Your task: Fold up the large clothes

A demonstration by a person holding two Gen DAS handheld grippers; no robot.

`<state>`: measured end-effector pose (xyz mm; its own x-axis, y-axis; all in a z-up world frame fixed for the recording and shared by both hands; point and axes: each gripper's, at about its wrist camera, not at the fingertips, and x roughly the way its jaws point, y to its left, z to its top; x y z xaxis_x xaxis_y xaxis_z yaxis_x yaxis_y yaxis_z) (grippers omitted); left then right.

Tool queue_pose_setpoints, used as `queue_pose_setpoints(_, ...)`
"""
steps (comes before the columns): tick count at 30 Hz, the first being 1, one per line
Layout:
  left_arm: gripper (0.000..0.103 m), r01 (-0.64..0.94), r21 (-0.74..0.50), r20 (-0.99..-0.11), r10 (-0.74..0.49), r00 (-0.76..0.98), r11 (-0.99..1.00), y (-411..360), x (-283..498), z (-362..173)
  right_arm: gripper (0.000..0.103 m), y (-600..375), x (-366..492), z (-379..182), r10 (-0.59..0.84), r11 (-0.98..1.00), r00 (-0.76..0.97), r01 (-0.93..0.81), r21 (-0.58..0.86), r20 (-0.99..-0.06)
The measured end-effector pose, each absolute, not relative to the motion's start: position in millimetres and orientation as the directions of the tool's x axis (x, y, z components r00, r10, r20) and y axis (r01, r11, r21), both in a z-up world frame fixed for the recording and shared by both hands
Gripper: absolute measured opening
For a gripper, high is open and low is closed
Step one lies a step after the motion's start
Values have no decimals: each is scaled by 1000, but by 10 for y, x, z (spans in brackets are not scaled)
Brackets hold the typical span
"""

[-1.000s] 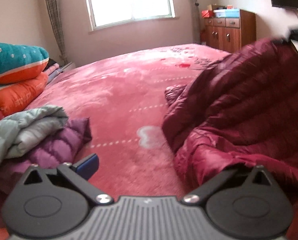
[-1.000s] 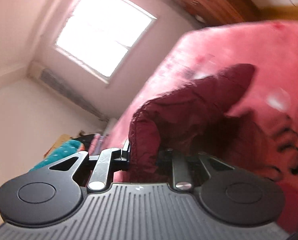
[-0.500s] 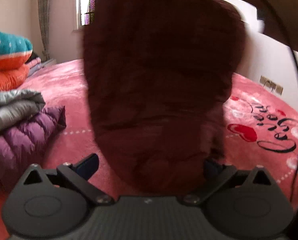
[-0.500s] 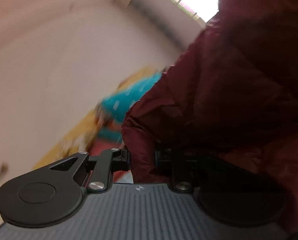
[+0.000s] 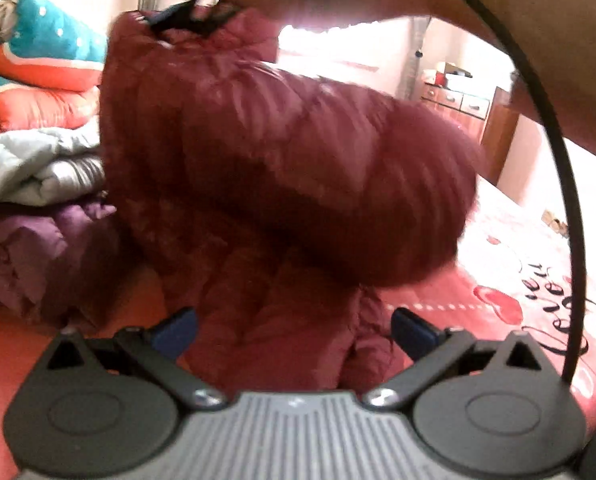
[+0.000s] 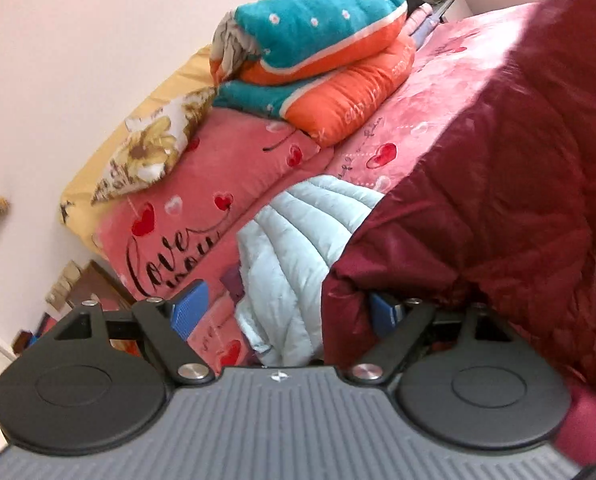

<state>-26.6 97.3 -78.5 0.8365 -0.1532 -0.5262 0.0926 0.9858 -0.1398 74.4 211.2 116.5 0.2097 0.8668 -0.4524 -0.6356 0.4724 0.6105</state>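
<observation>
While the maroon down jacket hangs bunched and unfolded above the bed, no fold is complete. Right gripper has just been opening, jaws wide, jacket hem draped over one finger. Left gripper stands open around the jacket's lower part. Flattening and folding remain.

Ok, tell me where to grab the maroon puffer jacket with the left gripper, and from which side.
Judging from the left wrist view, take the bunched fold of the maroon puffer jacket lying between the open left gripper pads. Come straight forward, low over the bed: that ridge stands up there, while the bulk above looks too thick.
</observation>
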Motion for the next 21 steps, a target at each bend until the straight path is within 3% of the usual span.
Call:
queue_pose_setpoints(5, 102, 104, -100, -481, -139, 866, 990, 962, -398, -654, 103, 1547, 751, 1206, 875, 476, 257, -607, 636, -410)
queue_pose_setpoints(9, 102, 113, -107, -450, -150, 880, 988, 967, -543, -504, 103, 1342, 781, 1319, 918, 396, 265, -592, 702, -294)
queue_pose_setpoints(14, 102, 90, -126, -451, -138, 882, 988, 976, -521, -333, 103, 965, 538, 1453, 898, 426, 382, -634, 645, -219)
queue_pose_setpoints(17, 102, 61, -166, -500, -138, 855, 984, 994, -424, -348, 103, 514, 465, 1233, 847, 498, 482, -575, 649, -224)
queue_pose_setpoints(21, 101, 4, -174, -573, -104, 813, 985, 1010, -186, -495, 103, -37, 431, 475, 732, 636, 599, -430, 640, -325)
